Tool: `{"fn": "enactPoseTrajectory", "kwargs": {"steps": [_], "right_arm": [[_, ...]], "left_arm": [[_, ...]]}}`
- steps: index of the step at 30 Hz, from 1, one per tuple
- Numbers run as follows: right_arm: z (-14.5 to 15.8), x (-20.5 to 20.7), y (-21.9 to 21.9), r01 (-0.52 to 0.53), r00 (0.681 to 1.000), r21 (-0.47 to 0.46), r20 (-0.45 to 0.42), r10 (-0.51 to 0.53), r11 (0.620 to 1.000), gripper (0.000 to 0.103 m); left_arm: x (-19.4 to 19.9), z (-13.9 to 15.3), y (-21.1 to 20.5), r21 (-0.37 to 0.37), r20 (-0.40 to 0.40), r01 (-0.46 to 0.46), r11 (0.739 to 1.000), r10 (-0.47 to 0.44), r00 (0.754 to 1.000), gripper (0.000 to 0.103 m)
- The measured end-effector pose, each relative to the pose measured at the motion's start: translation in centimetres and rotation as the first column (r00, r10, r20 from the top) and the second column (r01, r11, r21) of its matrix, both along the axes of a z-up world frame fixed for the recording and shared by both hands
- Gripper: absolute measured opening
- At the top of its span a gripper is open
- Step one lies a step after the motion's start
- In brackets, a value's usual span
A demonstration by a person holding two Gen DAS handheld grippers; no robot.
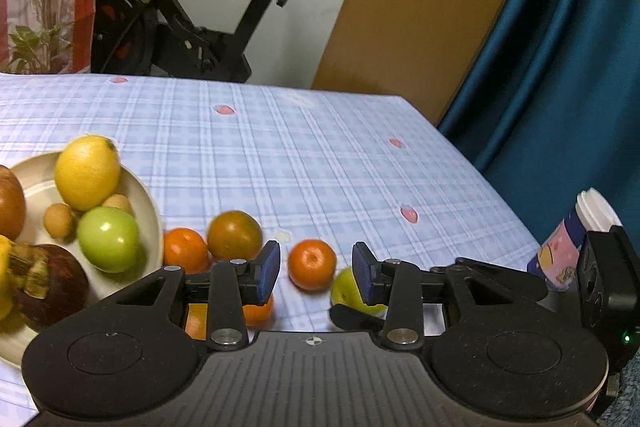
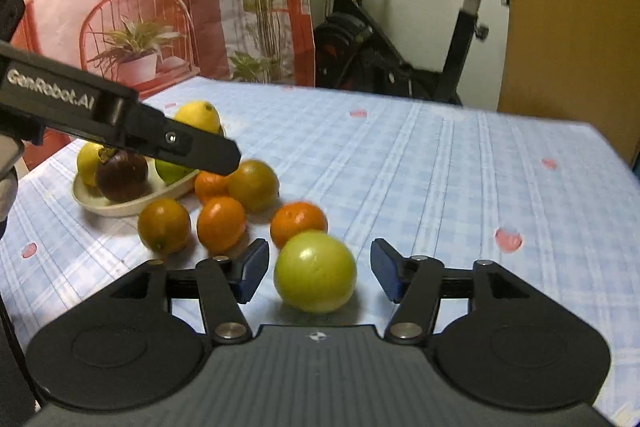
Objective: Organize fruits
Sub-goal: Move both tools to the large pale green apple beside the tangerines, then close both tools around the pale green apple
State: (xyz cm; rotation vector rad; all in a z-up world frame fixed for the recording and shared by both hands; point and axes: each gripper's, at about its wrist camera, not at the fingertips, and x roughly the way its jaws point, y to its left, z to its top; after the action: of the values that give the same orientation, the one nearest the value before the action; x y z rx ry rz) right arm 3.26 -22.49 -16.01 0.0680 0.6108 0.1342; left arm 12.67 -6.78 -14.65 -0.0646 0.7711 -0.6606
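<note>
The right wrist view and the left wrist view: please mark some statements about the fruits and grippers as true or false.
1. The green fruit lies on the tablecloth between the open fingers of the right gripper. True.
2. The lemon lies off the plate. False: it is on the plate.
3. The left gripper clamps an orange. False: nothing is clamped.
4. An exercise bike stands behind the table. True.

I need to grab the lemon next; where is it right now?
The lemon sits at the far edge of the plate, left in the left wrist view, behind the green apple.
</note>
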Motion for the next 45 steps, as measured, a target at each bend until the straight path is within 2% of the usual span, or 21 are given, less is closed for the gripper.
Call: {"fn": "enactPoseTrajectory", "kwargs": {"steps": [7, 14, 25, 34, 45], "right_arm": [[-0.6, -0.4, 0.0, -0.028, 1.0, 0.018, 0.013, 0.028, 0.999, 0.05], [-0.9, -0.5, 0.4, -0.037, 0.999, -0.011, 0.026, 0.037, 0.999, 0.05], [-1.0, -0.1, 0.2, -0.027, 1.0, -0.012, 0.006, 0.028, 1.0, 0.05], [-1.0, -0.2, 0.6, -0.072, 0.997, -0.008, 0.012, 0.072, 0.997, 0.05], [-1.2, 0.0, 0.5, -0.065, 0.998, -0.001, -0.01, 0.065, 0.998, 0.05]], "left_arm": [[-0.6, -0.9, -2.0, 0.037, -0.019, 0.04, 0.998, -0.04, 0.999, 0.047], [-0.9, -1.6, -2.3, 0.049, -0.035, 0.048, 0.998, -0.047, 0.998, 0.047], [-1.2, -1.7, -1.9, 0.037, -0.033, 0.024, 0.999, -0.023, 0.999, 0.047], [-1.7, -2.0, -1.8, 0.022, -0.017, 0.001, 1.0, -0.001, 1.0, 0.047], [-1.9, -2.2, -1.8, 0.025, -0.012, 0.005, 1.0, -0.004, 1.0, 0.047]]}}
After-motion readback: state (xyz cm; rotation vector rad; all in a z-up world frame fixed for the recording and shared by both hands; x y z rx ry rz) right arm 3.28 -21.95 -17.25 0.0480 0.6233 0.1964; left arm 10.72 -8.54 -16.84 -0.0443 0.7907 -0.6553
